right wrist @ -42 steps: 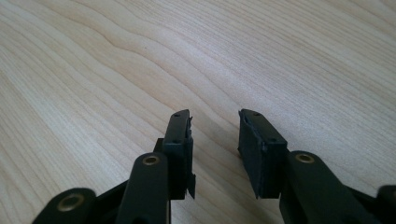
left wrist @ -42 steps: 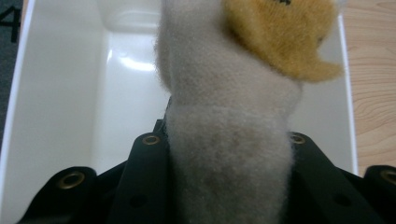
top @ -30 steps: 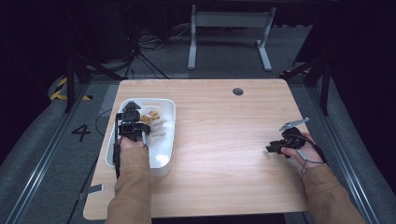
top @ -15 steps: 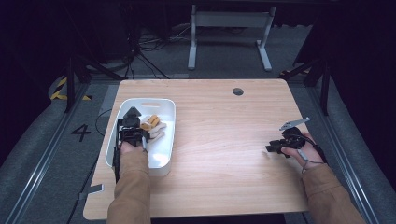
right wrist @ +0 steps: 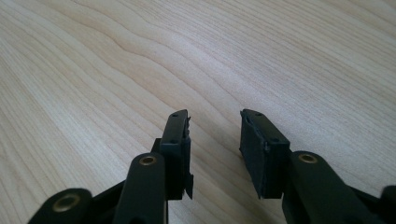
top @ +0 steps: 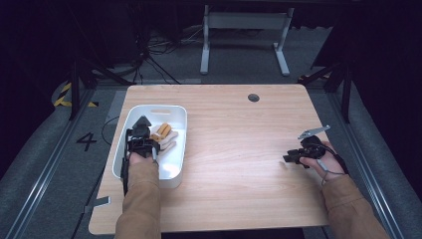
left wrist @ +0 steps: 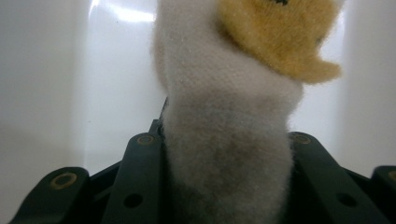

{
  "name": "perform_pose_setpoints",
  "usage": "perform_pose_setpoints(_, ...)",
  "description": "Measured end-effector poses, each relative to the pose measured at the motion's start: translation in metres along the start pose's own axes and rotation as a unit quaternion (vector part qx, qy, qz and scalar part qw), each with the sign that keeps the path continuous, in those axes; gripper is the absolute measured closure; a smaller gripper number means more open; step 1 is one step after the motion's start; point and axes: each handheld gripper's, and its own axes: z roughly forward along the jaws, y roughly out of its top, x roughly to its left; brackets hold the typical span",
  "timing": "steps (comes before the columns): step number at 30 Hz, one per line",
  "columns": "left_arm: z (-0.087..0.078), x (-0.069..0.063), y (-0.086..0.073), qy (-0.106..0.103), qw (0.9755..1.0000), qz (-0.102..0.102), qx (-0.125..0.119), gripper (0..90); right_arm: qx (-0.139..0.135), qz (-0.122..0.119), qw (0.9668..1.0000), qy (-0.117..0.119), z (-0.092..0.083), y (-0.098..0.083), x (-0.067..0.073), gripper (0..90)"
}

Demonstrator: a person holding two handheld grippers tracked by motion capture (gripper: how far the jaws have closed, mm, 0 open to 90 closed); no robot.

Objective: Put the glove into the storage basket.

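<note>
high view: the left gripper (top: 142, 133) sits inside the white bin (top: 175, 175) at 9 o'clock on the table (top: 239, 149), over the soft toy (top: 164, 137), a cream and tan plush at the bin's far half. the right gripper (top: 294, 157) rests low over bare wood near 3 o'clock, well apart from the bin.

left gripper view: the soft toy (left wrist: 229, 140) fills the gap between the 2 jaws, which stand partly closed with the cream fabric pressed against both sides; i judge it held. the risk: plush compresses, so a grip this light on a fold of fabric could slip out on the lift, or the tan part could snag the bin wall and drag the bin along.

right gripper view: the right gripper (right wrist: 215, 140) has its jaws partly open with nothing between them, just above the table (right wrist: 93, 70). it is too far away to steady the bin if it shifts.
</note>
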Motion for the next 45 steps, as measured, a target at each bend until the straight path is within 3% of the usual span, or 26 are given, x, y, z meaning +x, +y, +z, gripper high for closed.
perform_pose_setpoints(17, 0.005, 0.003, 0.003, -0.006, 0.9995, -0.012, 0.027, 63.2, 0.002, 0.001, 1.0, 0.001, 0.001, -0.001, -0.001, 62.7)
perform_pose_setpoints(19, 0.007, 0.004, 0.003, -0.009, 0.9991, -0.013, 0.038, 55.7, 0.001, 0.001, 1.0, 0.001, 0.001, -0.001, -0.001, 62.6)
perform_pose_setpoints(22, 0.011, 0.001, 0.004, -0.012, 0.9983, -0.009, 0.056, 34.6, 0.0, 0.002, 1.0, 0.0, 0.001, -0.001, -0.002, 61.9)
perform_pose_setpoints(29, 0.012, -0.002, 0.005, -0.027, 0.9974, 0.003, 0.067, 14.5, -0.003, 0.005, 1.0, -0.001, 0.0, -0.001, -0.002, 60.6)
perform_pose_setpoints(37, 0.012, -0.01, 0.005, -0.04, 0.9964, 0.017, 0.074, 3.2, -0.006, 0.008, 0.9999, -0.001, 0.0, -0.001, -0.002, 60.3)
perform_pose_setpoints(45, 0.0, -0.01, 0.008, -0.043, 0.9986, 0.017, 0.026, 0.0, -0.008, 0.008, 0.9999, -0.002, 0.0, -0.002, -0.003, 60.2)
